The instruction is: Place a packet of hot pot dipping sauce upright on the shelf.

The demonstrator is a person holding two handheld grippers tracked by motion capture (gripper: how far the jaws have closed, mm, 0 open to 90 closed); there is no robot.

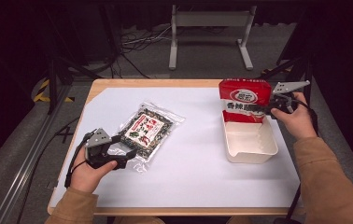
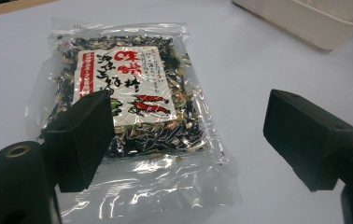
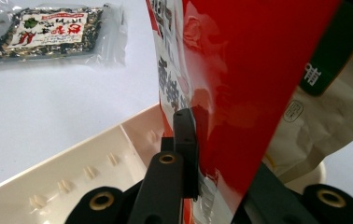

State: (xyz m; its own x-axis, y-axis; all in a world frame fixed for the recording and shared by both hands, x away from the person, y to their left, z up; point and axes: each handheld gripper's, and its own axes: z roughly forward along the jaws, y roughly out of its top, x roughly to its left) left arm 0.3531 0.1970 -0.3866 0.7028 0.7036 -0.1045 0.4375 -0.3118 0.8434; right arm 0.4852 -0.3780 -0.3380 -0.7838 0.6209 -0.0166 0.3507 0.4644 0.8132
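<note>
The right gripper [image 1: 269,108] is clamped tight on a red snack bag [image 1: 243,100], its black jaws pinching the glossy film from both sides – in the right gripper view the near jaw lies flat against the bag's [image 3: 240,84] creased, shiny red face, beside its printed white panel. The bag hangs upright, its lower end inside a cream plastic tray [image 1: 249,142] near the table's right edge; the tray [image 3: 72,177] is rectangular with rounded corners, smooth walls and small raised ribs on its inner side. The left gripper [image 1: 124,151] stands wide open, holding nothing, its two blocky matte jaws spread above the near end of a clear cellophane packet [image 1: 147,130] that lies flat around the middle of the table [image 1: 188,182], nearer its left edge. The packet [image 2: 132,116] is crinkled and reflective, filled with dark, flaky dried bits – a white label with red and black lettering and small red chilli pictures on its front. The table is covered in plain white sheet with a wooden rim showing
</note>
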